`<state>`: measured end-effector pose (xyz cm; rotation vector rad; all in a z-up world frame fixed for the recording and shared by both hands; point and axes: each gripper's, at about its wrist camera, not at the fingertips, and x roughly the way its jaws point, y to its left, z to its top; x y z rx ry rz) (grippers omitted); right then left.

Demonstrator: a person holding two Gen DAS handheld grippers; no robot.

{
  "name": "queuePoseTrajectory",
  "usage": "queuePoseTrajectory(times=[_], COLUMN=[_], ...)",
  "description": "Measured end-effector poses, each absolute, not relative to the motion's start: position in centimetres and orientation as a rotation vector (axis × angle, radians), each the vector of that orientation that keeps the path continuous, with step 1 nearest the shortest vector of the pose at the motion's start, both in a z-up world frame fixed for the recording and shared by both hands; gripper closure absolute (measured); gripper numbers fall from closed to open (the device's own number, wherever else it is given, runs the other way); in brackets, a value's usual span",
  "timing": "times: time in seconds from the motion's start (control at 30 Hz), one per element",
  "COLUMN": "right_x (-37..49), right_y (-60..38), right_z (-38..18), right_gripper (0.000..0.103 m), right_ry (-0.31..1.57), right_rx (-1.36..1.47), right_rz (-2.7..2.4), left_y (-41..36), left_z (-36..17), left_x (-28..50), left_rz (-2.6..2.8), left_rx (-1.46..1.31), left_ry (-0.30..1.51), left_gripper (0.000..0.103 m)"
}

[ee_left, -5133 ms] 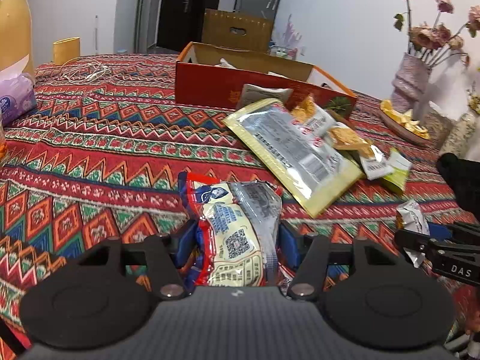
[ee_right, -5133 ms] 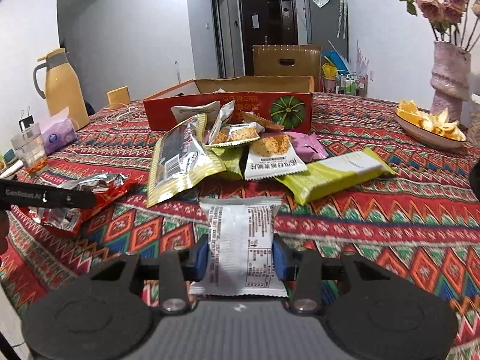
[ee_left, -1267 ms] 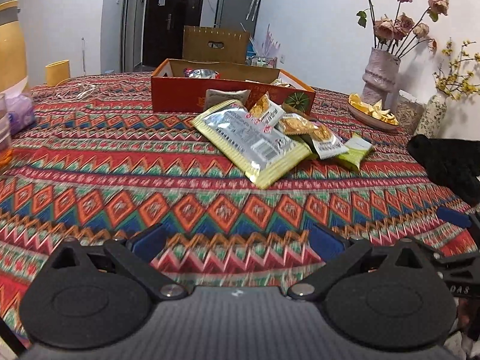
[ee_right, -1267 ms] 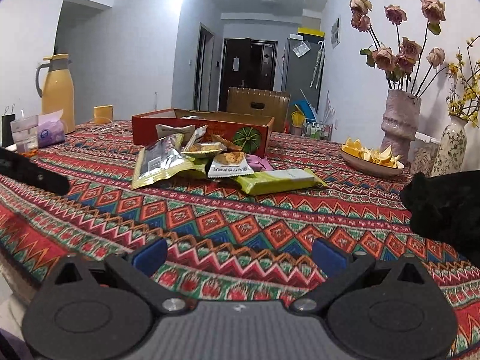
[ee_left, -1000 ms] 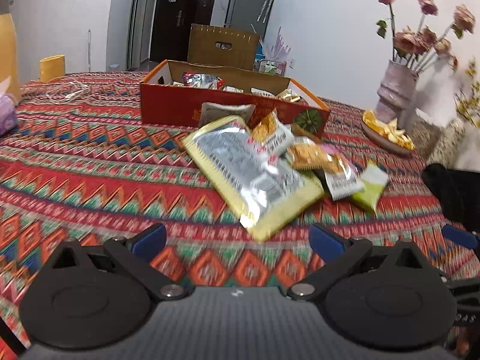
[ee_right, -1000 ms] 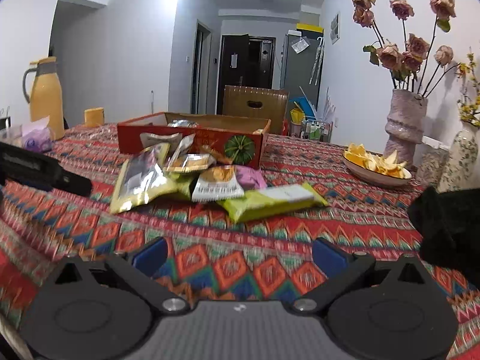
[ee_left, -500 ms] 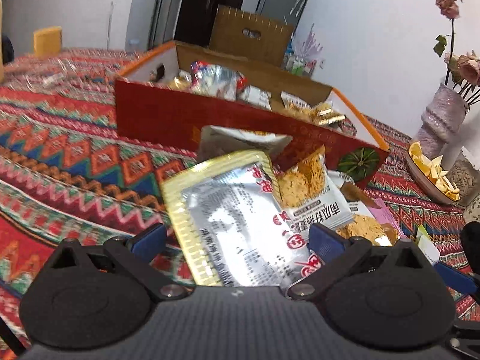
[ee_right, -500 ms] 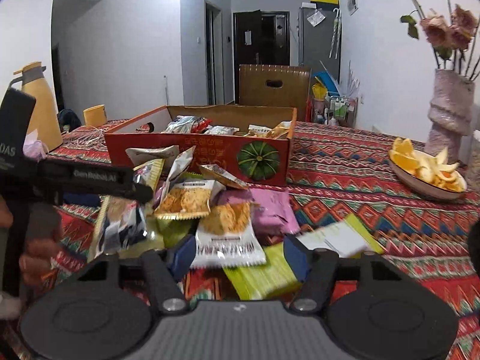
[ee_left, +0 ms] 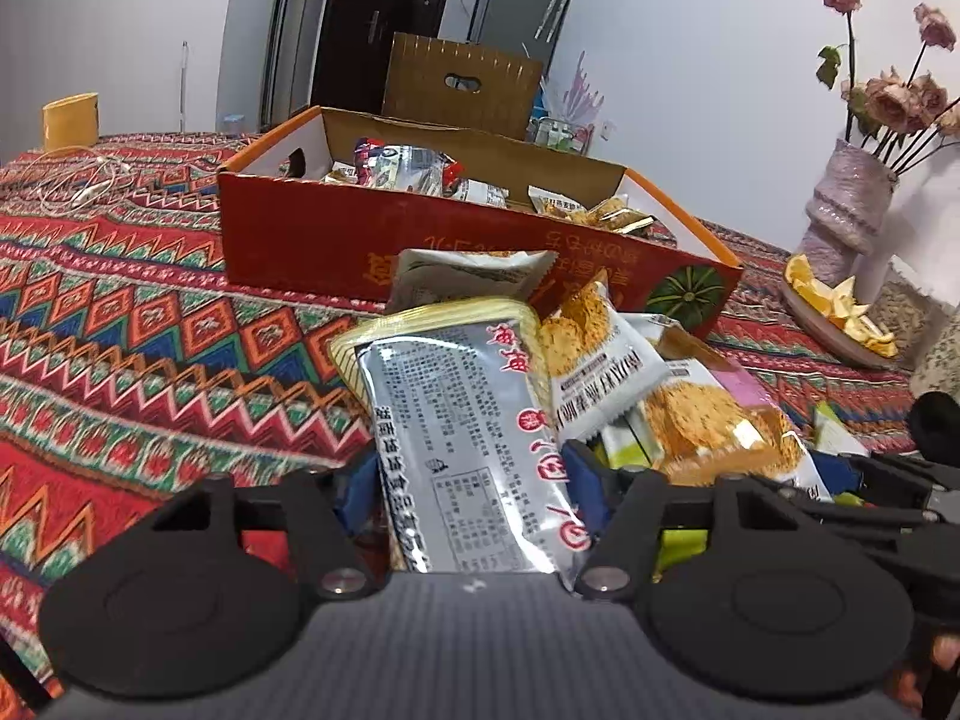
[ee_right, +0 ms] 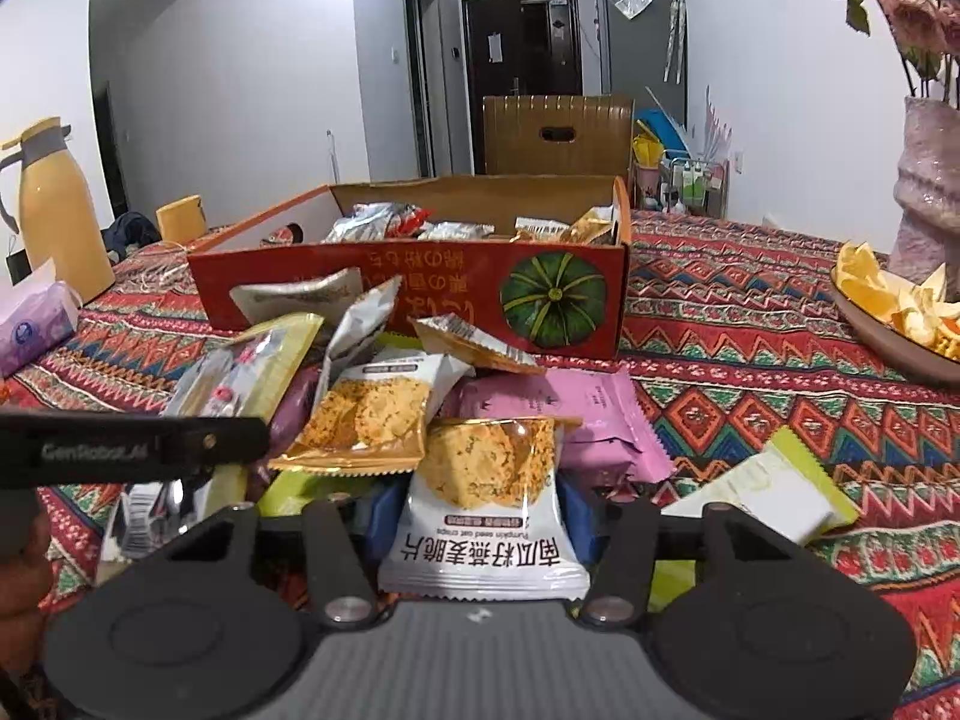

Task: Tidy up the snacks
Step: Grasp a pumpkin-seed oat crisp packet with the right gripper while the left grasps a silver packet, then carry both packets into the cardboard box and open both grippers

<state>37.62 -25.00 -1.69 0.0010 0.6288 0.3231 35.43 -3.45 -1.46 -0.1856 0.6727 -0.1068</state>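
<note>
A pile of snack packets lies on the patterned tablecloth in front of a red cardboard box (ee_left: pixel 312 234) (ee_right: pixel 420 294) that holds several packets. My left gripper (ee_left: pixel 471 480) is shut on the near end of a large silver and yellow packet (ee_left: pixel 456 396). My right gripper (ee_right: pixel 477 513) is shut on a white oat crisp packet (ee_right: pixel 486 498) at the front of the pile. The left gripper's body (ee_right: pixel 132 450) shows at the left of the right wrist view.
Pink (ee_right: pixel 588 414) and green (ee_right: pixel 774 492) packets lie right of the pile. A plate of orange peel (ee_right: pixel 900 306) and a vase (ee_left: pixel 846 210) stand at the right. A yellow jug (ee_right: pixel 54 222) and a tissue pack (ee_right: pixel 30 324) stand at the left.
Both grippers moved forward from the table edge into the pile. Each went from wide open to shut on a packet.
</note>
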Motion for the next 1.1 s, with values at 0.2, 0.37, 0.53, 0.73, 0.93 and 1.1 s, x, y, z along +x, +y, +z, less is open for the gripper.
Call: queuePoseTrajectory(times=[0.2, 0.37, 0.53, 0.73, 0.93, 1.1], right_x=[32.4, 27.0, 23.3, 21.6, 21.7, 23.8], right_y=[-26.8, -27.9, -27.7, -27.0, -27.1, -27.2], right_z=[-0.2, 0.3, 0.5, 0.7, 0.9, 2.3], right_gripper=[0.051, 0.051, 0.052, 0.052, 0.052, 0.052], right_ry=[0.585, 0.585, 0.574, 0.558, 0.555, 0.537], right_rx=[0.027, 0.059, 0.057, 0.055, 0.059, 0.053], right_rz=[0.314, 0.314, 0.340, 0.352, 0.357, 0.391], left_y=[-1.3, 0.6, 1.6, 1.3, 1.7, 2.2], left_z=[-0.6, 0.9, 1.6, 2.5, 3.4, 6.8], left_x=[30.4, 25.2, 21.7, 19.9, 19.8, 22.6], left_rz=[-0.131, -0.122, -0.094, -0.097, -0.104, -0.138], left_rx=[-0.186, -0.185, -0.186, -0.176, -0.171, -0.140], left_ry=[0.685, 0.655, 0.643, 0.606, 0.586, 0.500], left_gripper=[0.057, 0.058, 0.058, 0.058, 0.058, 0.058])
